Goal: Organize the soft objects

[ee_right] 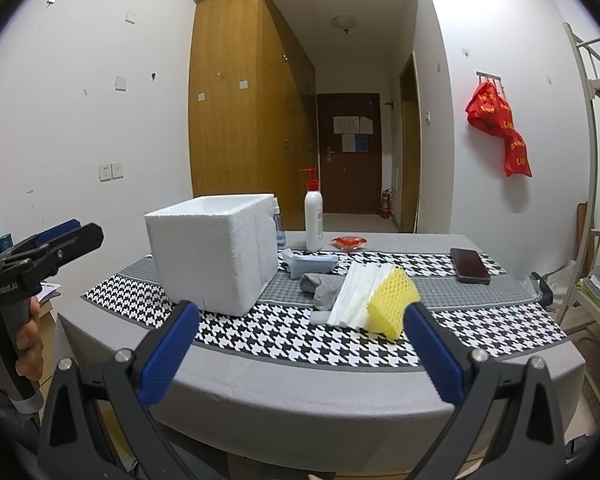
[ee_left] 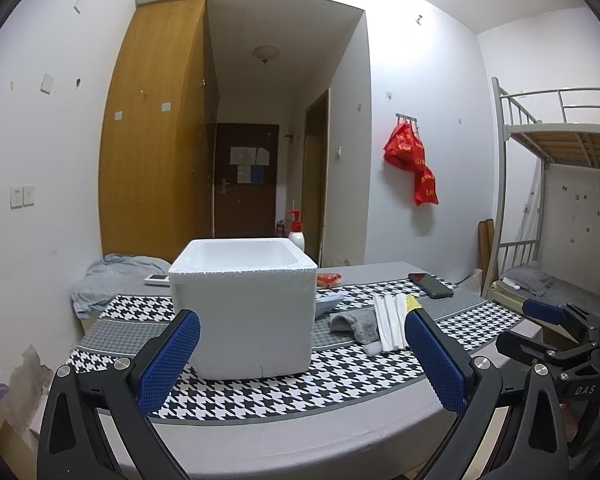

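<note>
Left wrist view: the left tongs (ee_left: 300,364) are spread wide and hold nothing, hanging just off the near edge of the surface (ee_left: 260,436), lined up with the white foam box (ee_left: 244,308). The box sits open-topped toward the left side, and what shows of its inside looks bare. The soft stuff lies to its right: a grey sock (ee_left: 354,324), a stack of white foam sheets (ee_left: 388,320) and a sliver of yellow foam net (ee_left: 412,303). A phone (ee_left: 430,284) rests toward the far right corner. The right tongs (ee_left: 544,316) poke in from the right; can't tell their gap from here.

Right wrist view: the right tongs (ee_right: 300,364) are wide and empty too, short of the near edge. The yellow foam net (ee_right: 392,304) lies nearest, touching the white sheets (ee_right: 360,296), with the sock (ee_right: 324,286) and a light blue item (ee_right: 312,262) behind. A pump bottle (ee_right: 314,220) stands near the far edge.

My worry: nothing looks packed yet, and the pile overlaps, so pinching the net could drag the sheets along or fan them out. The box looks light, so a bump while dropping things in could shove it. A sloppy reach might also tip the bottle.
</note>
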Motion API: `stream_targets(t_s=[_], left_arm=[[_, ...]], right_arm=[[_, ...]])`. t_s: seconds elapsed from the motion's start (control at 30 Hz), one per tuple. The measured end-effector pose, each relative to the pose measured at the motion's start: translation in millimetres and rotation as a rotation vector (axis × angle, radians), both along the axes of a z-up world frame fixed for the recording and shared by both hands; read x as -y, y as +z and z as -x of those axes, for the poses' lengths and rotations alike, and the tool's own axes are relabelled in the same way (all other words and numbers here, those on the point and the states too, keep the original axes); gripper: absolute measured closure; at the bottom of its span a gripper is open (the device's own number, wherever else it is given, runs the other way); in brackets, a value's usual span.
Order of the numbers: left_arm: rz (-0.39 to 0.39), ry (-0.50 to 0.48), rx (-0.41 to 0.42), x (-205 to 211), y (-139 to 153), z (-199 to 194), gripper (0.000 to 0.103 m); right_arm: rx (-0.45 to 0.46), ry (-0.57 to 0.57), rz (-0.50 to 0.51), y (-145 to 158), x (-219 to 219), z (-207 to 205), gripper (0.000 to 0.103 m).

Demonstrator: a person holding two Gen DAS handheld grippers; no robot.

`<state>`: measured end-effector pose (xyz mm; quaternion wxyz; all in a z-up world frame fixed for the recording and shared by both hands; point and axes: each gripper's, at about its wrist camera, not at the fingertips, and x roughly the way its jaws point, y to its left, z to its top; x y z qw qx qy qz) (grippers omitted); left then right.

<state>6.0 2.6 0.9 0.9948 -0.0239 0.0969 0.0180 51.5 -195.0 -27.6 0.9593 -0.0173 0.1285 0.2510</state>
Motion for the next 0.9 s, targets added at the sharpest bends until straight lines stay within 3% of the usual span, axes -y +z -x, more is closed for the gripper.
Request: stream_targets(t_s=[0.9], left_arm=[[0.002, -0.003, -0.014, -1.2, -1.7, -8.9, 0.001]], right_arm=[[-0.009, -0.005, 0.004, -2.6, -1.9, -5.8, 0.000]])
